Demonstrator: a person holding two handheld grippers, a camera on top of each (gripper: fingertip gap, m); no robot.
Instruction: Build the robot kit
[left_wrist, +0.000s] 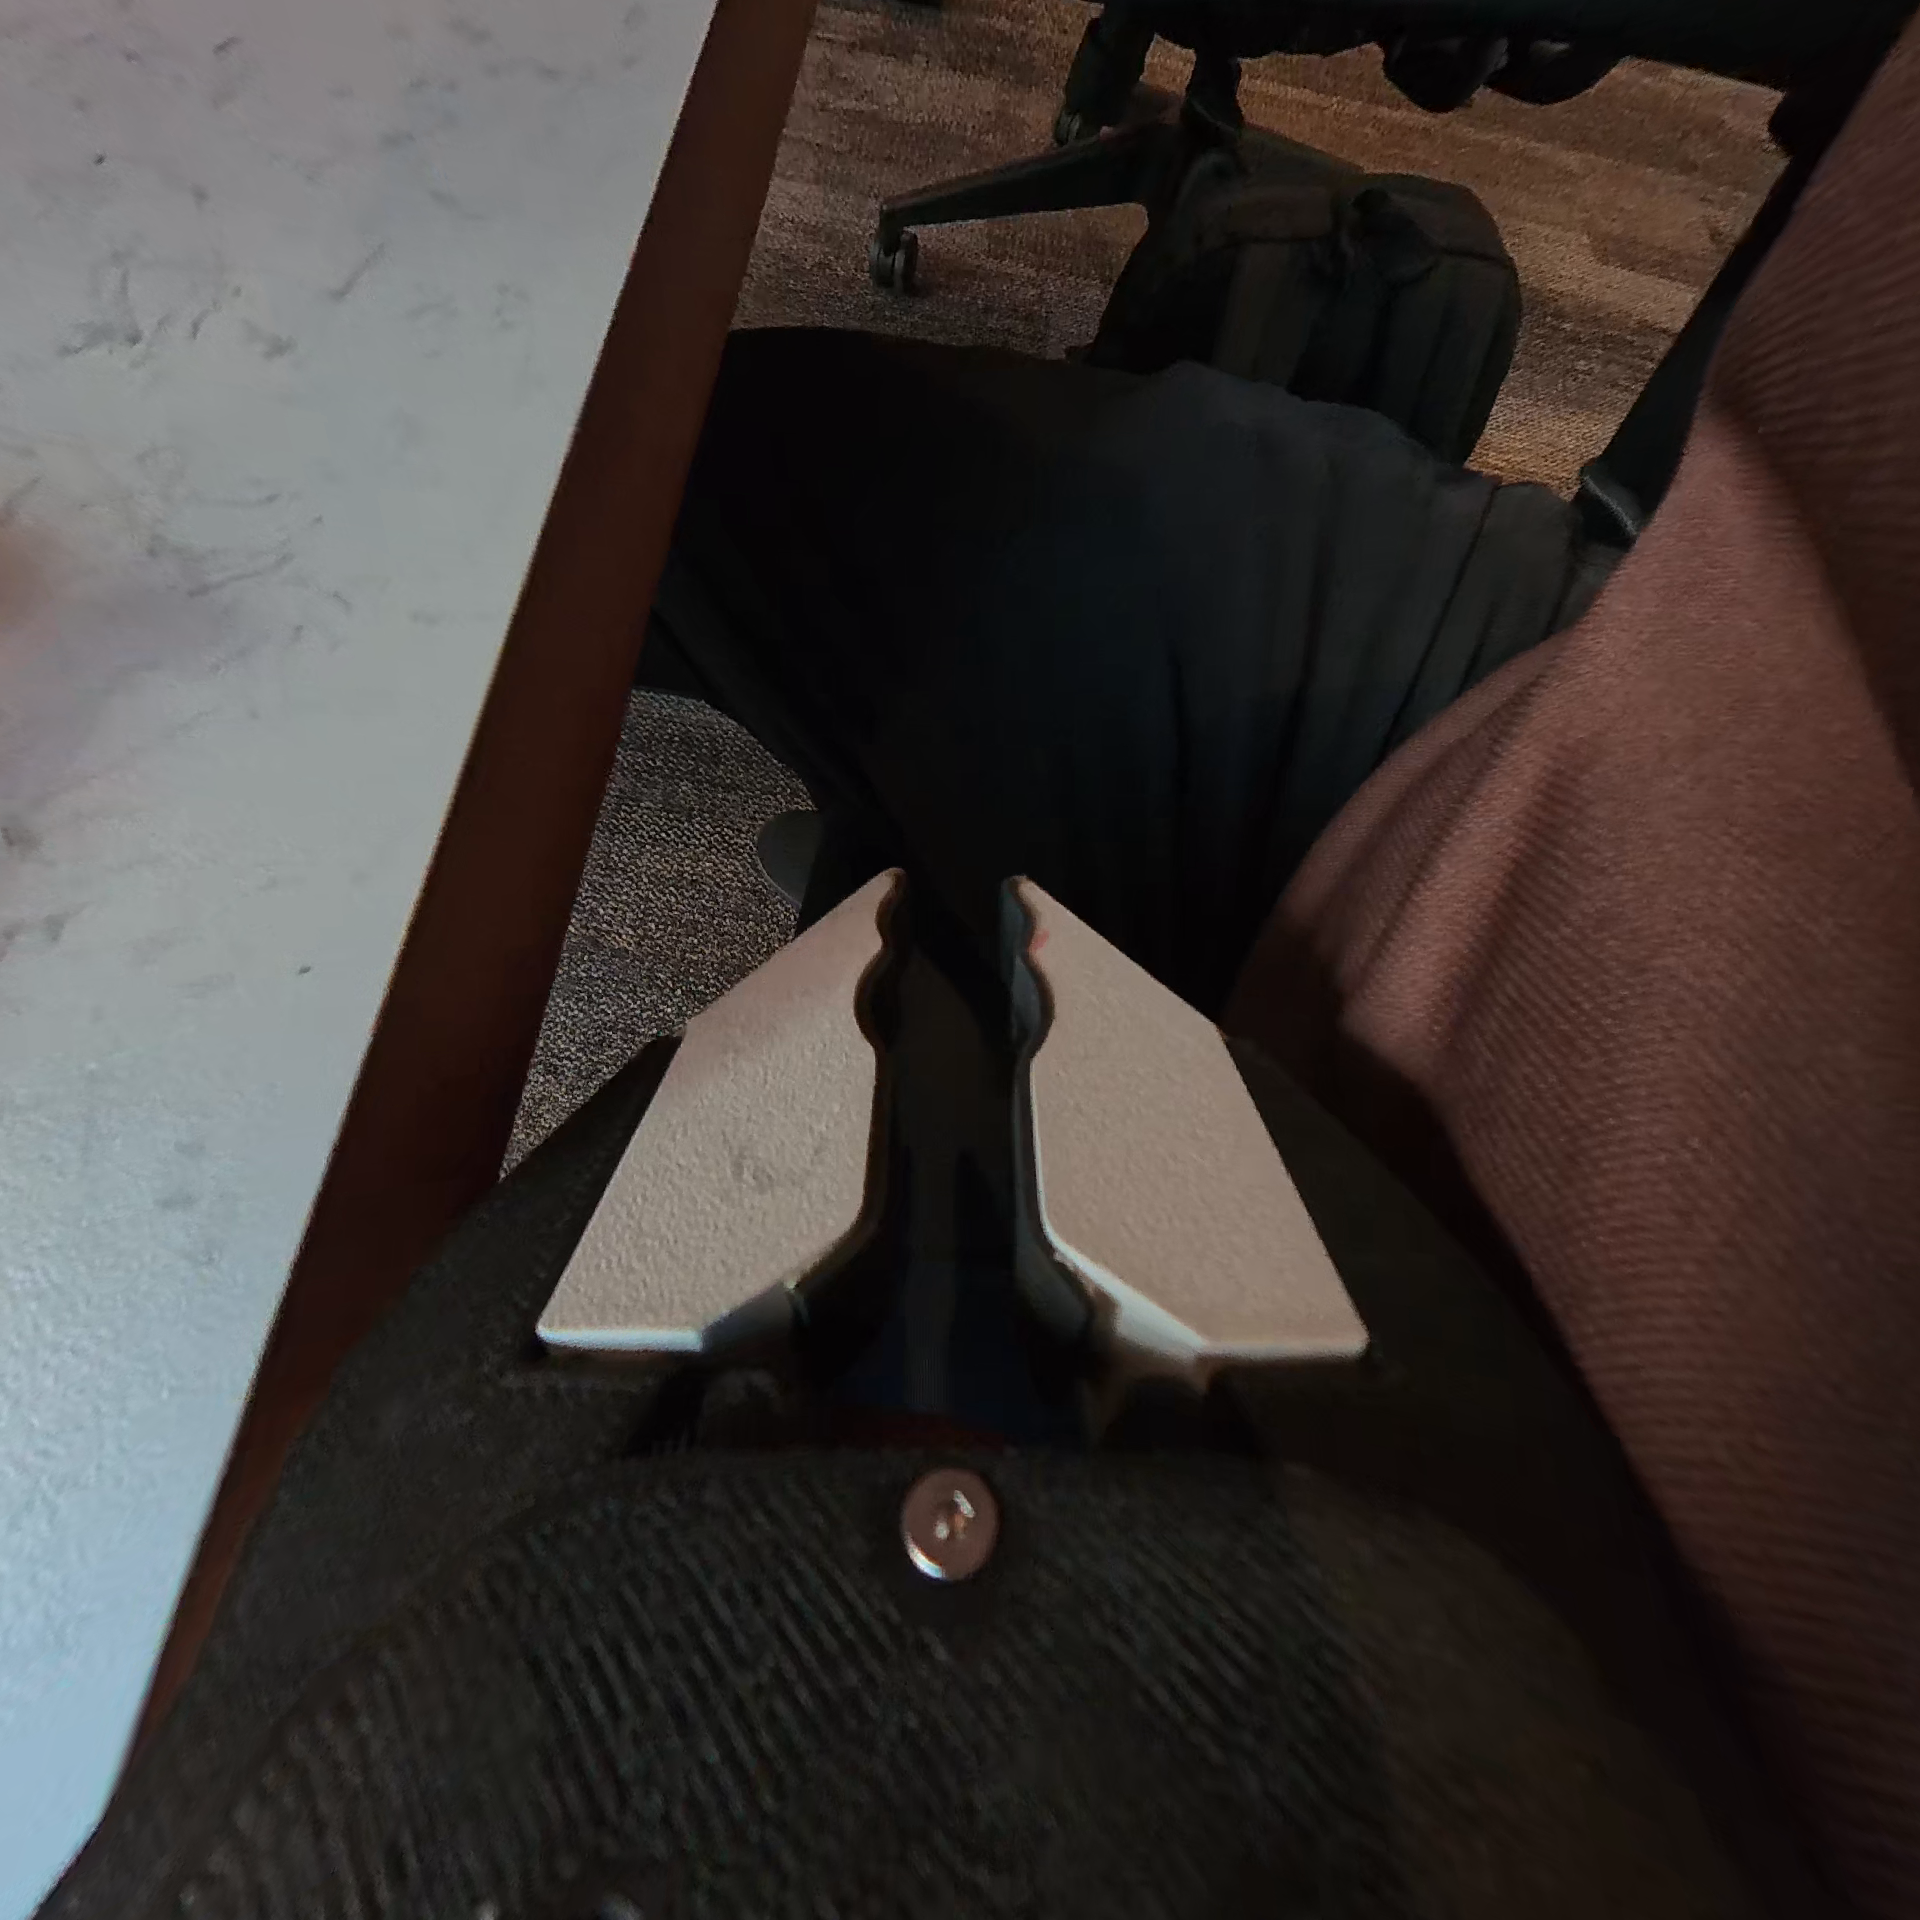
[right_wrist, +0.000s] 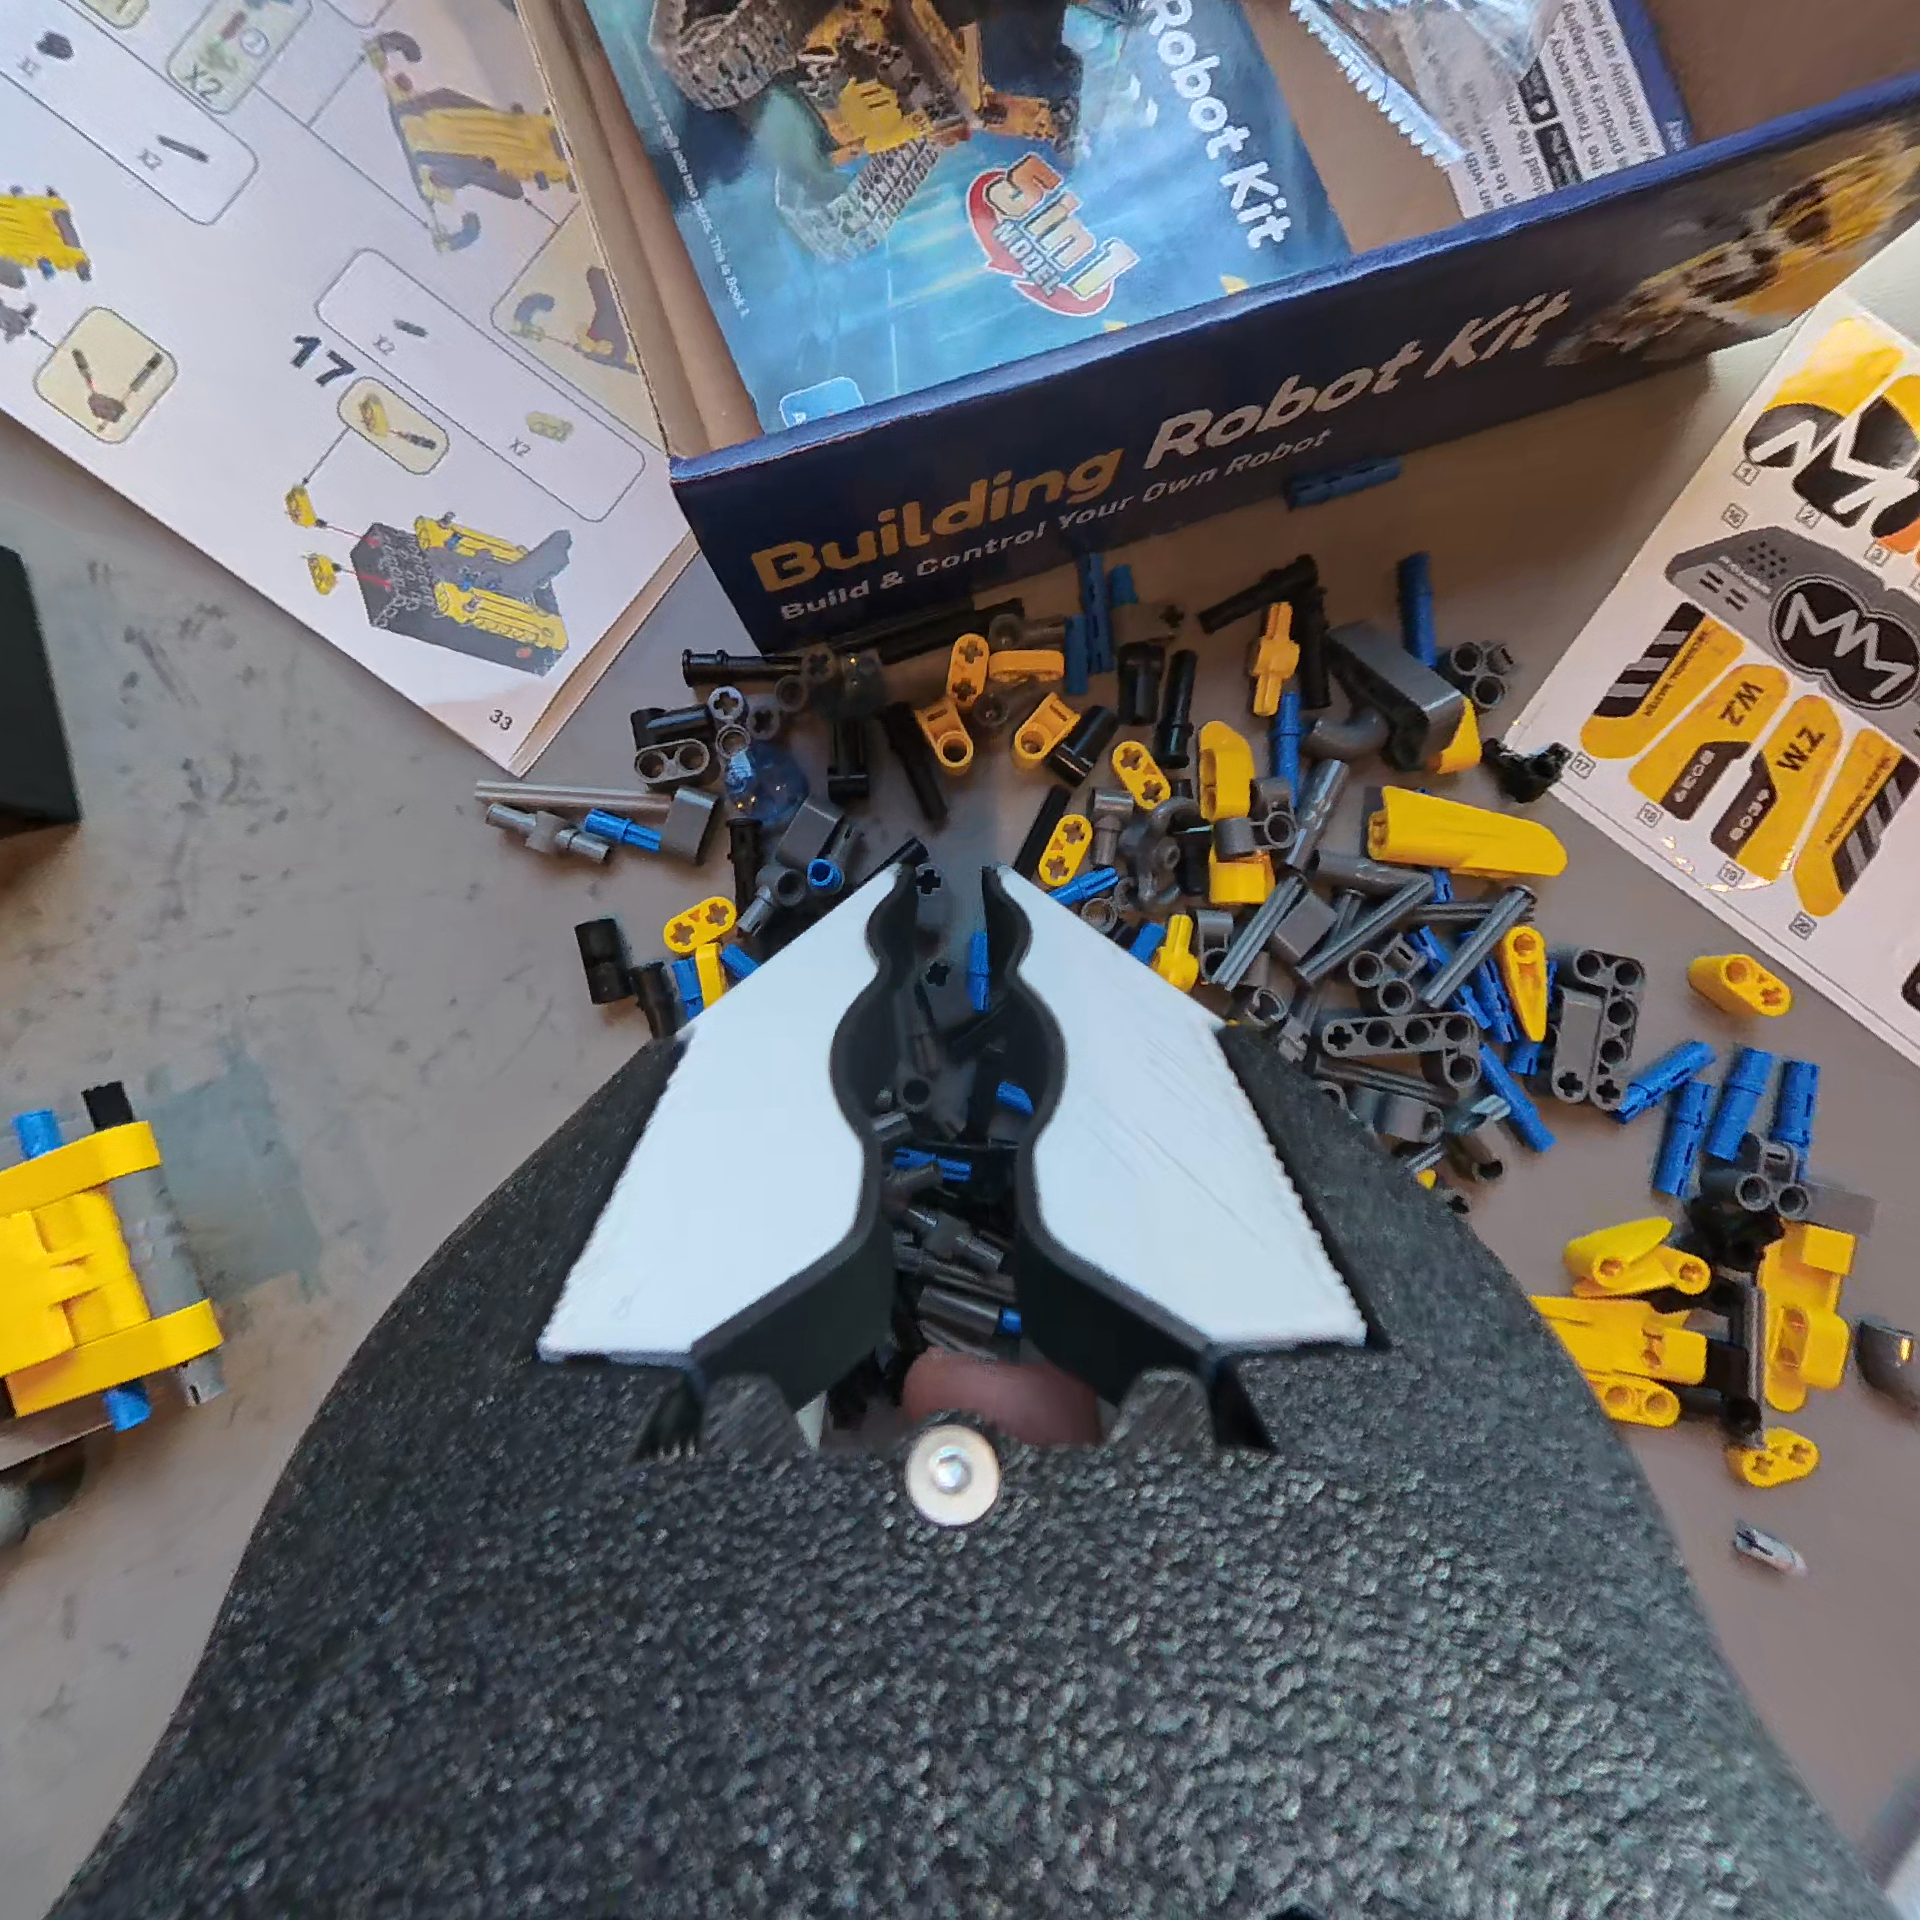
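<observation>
My right gripper (right_wrist: 948, 883) hangs low over a heap of small black, grey, blue and yellow building pieces (right_wrist: 1195, 831) on the grey table (right_wrist: 260, 935). Its jaws stand a narrow gap apart, and loose pieces of the heap show through the gap. I see nothing clamped between them. My left gripper (left_wrist: 956, 894) is off the table's brown edge (left_wrist: 582, 623), pointing down at a person's dark trousers (left_wrist: 1039, 623). Its jaws are slightly apart and empty.
A dark blue kit box (right_wrist: 1143, 457) stands open behind the heap, with a booklet (right_wrist: 935, 208) inside. An open instruction booklet (right_wrist: 312, 364) lies at the left and a sticker sheet (right_wrist: 1766, 675) at the right. Partly built yellow assemblies sit at the left (right_wrist: 94, 1247) and right (right_wrist: 1714, 1320). An office chair base (left_wrist: 1039, 156) and a black bag (left_wrist: 1330, 301) are on the carpet. There is about 35 cm between the tips of the two grippers.
</observation>
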